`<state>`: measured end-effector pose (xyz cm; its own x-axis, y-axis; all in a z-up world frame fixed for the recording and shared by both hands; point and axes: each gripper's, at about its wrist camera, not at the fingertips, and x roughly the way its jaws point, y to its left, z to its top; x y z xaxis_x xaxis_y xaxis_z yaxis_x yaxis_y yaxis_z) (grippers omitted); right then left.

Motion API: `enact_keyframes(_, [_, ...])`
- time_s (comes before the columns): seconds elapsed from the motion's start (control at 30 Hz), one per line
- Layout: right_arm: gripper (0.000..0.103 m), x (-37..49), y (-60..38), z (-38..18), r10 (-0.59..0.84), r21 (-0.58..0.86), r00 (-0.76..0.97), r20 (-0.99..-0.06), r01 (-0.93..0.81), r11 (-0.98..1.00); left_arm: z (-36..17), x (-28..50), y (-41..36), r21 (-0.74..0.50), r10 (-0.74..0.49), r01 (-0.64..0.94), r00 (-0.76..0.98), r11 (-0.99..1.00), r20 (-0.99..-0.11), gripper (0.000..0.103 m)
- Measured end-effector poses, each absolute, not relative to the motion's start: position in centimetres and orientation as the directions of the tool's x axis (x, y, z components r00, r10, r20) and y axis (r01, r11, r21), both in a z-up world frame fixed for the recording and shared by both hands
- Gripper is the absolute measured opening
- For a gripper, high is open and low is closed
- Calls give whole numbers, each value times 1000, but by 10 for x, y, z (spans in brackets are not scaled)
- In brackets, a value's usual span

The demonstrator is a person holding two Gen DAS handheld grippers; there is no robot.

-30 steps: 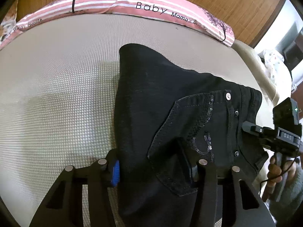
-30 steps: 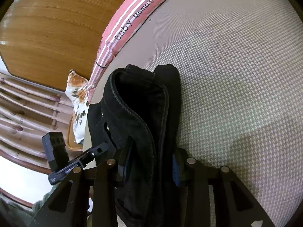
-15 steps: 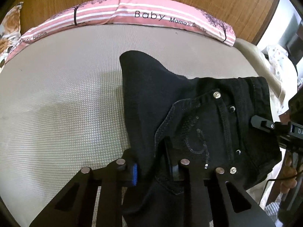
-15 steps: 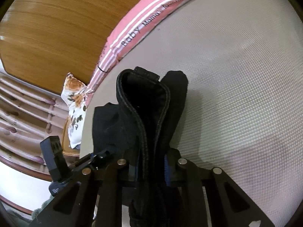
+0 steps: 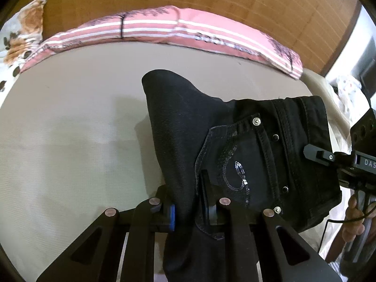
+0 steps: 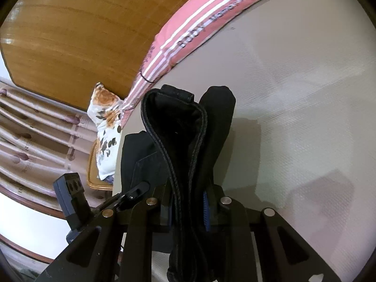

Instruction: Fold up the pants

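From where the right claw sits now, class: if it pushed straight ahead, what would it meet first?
The black pants it already grips, bunched upright between its fingers. Past that fabric, probably the beige mattress; depth is unclear.

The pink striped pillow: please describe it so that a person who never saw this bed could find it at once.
Look at the bed with its pale beige cover, then follow it to the far edge, below the brown wooden headboard. There lies the pink striped pillow, long and narrow. Unlike the floral cushion beside it, it has white stripes and printed letters.
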<state>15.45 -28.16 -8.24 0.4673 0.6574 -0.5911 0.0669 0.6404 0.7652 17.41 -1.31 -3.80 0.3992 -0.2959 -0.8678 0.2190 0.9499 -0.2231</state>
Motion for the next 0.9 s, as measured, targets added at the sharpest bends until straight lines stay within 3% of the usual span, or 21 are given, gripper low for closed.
enact_keyframes(0.77, [18, 278, -245, -89, 628, 723, 457, -630, 51, 689, -48, 299, 24, -180, -248, 194, 429, 964, -868, 17])
enact_keyframes(0.83, [18, 282, -245, -96, 598, 691, 454, -660, 55, 721, -61, 302, 25, -173, -237, 187, 416, 967, -878, 20])
enact_keyframes(0.9, [22, 283, -245, -104, 548, 635, 455, -702, 53, 770, -72, 304, 26, -163, -223, 177, 409, 971, -885, 29])
